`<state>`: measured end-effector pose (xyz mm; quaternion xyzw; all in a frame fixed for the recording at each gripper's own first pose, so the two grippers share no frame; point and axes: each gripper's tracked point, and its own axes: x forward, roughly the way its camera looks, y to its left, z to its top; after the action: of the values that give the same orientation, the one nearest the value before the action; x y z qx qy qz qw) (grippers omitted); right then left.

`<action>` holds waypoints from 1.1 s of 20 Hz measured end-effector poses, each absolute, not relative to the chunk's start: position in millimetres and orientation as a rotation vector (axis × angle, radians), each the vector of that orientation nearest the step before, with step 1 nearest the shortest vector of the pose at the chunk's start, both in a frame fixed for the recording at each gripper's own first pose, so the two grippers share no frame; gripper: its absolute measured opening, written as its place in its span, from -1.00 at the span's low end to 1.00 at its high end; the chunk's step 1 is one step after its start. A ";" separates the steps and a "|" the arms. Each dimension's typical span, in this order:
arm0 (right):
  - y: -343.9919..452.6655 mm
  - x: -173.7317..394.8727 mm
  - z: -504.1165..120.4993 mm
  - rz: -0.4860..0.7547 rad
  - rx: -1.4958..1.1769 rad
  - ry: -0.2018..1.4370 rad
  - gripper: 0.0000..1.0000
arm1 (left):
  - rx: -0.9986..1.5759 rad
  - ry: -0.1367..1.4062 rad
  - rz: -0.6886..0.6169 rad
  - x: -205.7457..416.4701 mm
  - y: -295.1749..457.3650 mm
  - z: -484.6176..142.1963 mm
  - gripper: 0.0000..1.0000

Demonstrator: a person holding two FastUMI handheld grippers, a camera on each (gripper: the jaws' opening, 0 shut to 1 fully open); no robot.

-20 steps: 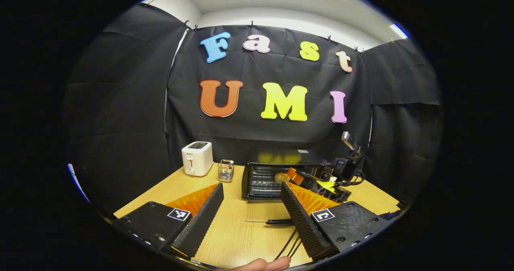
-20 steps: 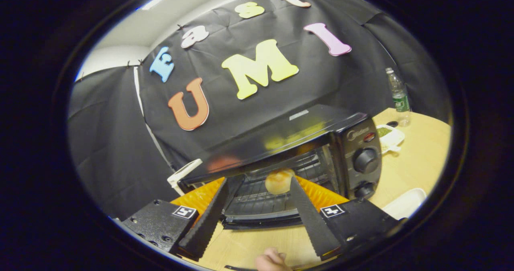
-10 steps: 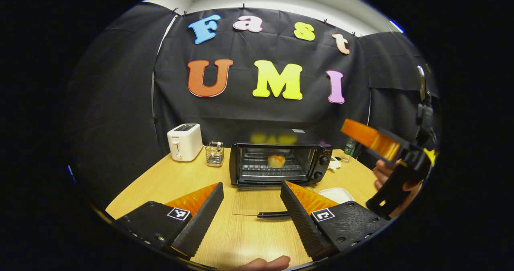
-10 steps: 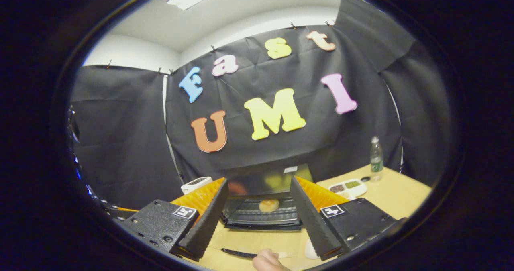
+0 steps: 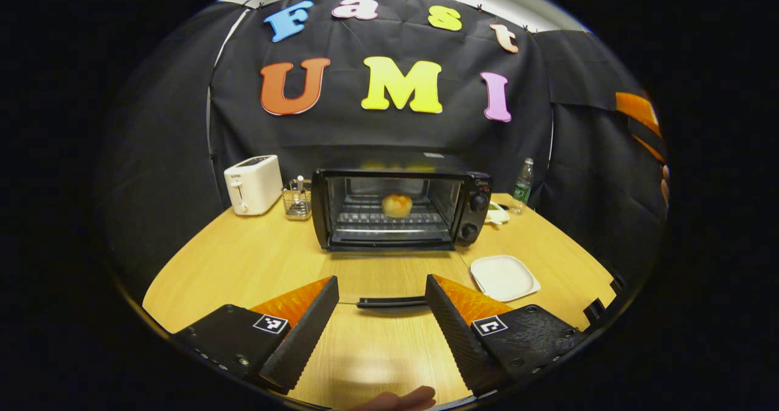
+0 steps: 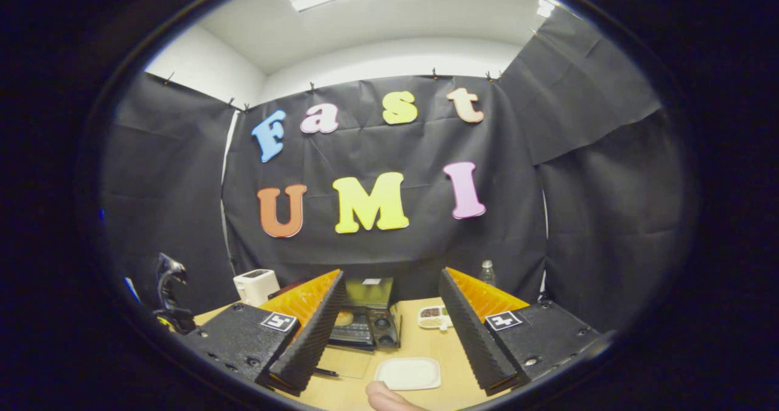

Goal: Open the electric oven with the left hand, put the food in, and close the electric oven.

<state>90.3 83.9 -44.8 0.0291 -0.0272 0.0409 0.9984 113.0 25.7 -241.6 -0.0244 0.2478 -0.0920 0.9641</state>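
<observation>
The left hand-held gripper [image 5: 380, 313] hangs low over the desk [image 5: 243, 265] with its fingers spread wide and nothing between them. Just ahead of its fingertips lies the black handle [image 5: 391, 302] of the oven's glass door, which is folded down flat on the desk. Beyond the door stands the electric oven [image 5: 398, 207], open, with the food [image 5: 397, 204], a round golden bun, sitting on the wire rack inside. A white plate [image 5: 504, 277] lies bare on the desk to the right of the door. Left of the oven stand a small wire basket [image 5: 297, 196] and a white toaster [image 5: 252, 183]; right of it stands a plastic bottle [image 5: 522, 185].

The right hand-held gripper [image 6: 392, 332] is also spread, gripping nothing, and held well back from the oven [image 6: 364, 319], which shows small between its fingers. The plate [image 6: 408, 372] lies below it, and a dish of sauces [image 6: 433, 316] sits near the oven's right side.
</observation>
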 end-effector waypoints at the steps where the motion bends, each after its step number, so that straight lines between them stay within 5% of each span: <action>1: 73.1 83.6 -41.1 0.060 0.052 -0.056 0.91 | -0.039 0.528 -0.194 111.6 18.8 -252.3 0.89; 12: 51.6 33.0 -48.1 0.061 0.043 -0.058 0.93 | -0.046 0.786 -0.173 117.4 -6.9 -354.5 0.89; 22: 67.9 38.5 -78.6 0.118 0.016 0.001 0.93 | -0.004 0.806 -0.161 137.4 -8.7 -367.0 0.89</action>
<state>38.5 67.9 -78.6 0.0079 0.0007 0.0591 0.9982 137.4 -8.7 -367.0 -0.0020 0.3919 -0.0785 0.9166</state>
